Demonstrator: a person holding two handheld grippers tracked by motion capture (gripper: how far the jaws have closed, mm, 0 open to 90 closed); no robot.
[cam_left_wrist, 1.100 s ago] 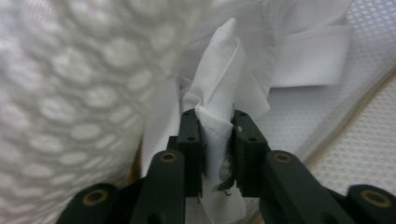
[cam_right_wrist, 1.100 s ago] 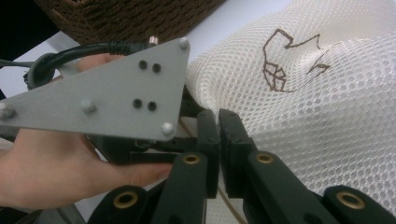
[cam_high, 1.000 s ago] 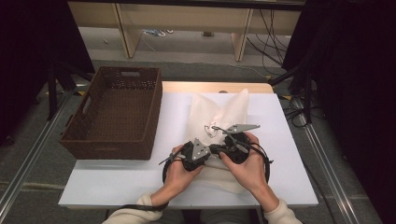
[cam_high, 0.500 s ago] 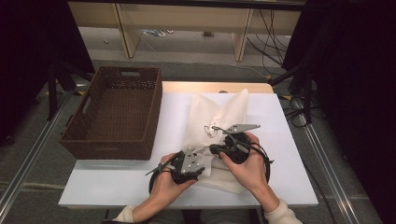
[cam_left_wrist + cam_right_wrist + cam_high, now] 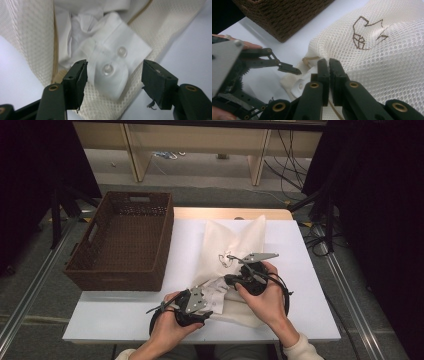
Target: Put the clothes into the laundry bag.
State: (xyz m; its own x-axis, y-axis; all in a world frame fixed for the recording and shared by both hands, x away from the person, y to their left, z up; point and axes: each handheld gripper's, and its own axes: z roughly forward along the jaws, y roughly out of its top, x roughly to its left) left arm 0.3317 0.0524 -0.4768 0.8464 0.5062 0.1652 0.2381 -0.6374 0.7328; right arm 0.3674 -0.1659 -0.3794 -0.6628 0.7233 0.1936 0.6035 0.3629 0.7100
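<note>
High view showed a cream mesh laundry bag [image 5: 235, 245] lying on the white table [image 5: 310, 285], right of a brown wicker basket [image 5: 125, 240]. The left gripper [image 5: 113, 80] had just been opening; its jaws stood spread either side of a white shirt cuff [image 5: 117, 62] with two clear buttons, which poked from the bag's mouth, the pads not touching it. The right gripper [image 5: 329, 72] was pressed together on the bag's mesh edge, just beside the left one.
</note>
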